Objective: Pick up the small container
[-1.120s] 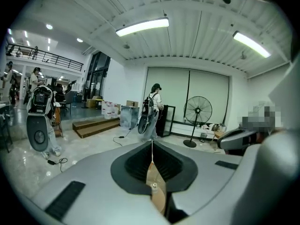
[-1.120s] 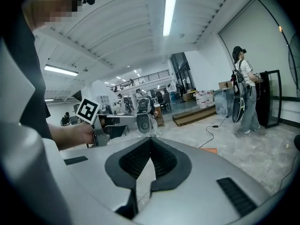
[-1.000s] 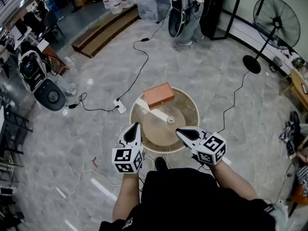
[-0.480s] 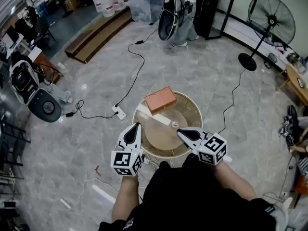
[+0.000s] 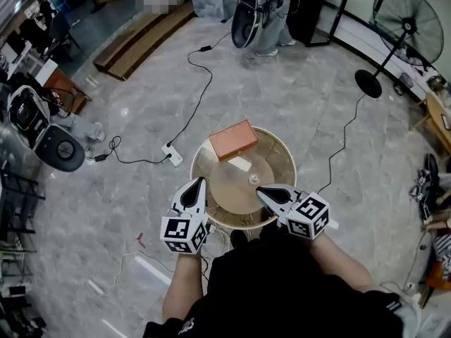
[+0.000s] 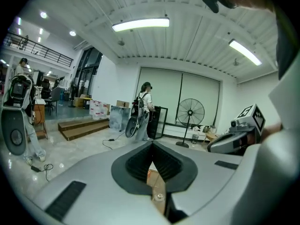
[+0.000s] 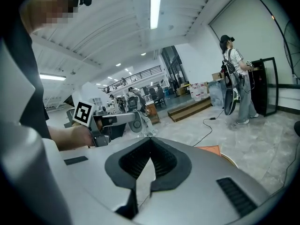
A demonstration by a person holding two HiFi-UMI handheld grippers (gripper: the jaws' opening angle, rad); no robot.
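Left gripper and right gripper both have fingers closed, empty; small container lies just beside the right gripper.

A round wooden bench stands on a grey marble floor. On its far side lies 1 orange box, with a white strip just beside it. A power strip with black cables lies near the bench. 1 standing fan is far right.

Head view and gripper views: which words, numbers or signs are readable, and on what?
No readable words or numbers anywhere.
On the left gripper and the right gripper: black-and-white square markers, patterns only, no letters.
On the person's black shirt: white print, too small to read.
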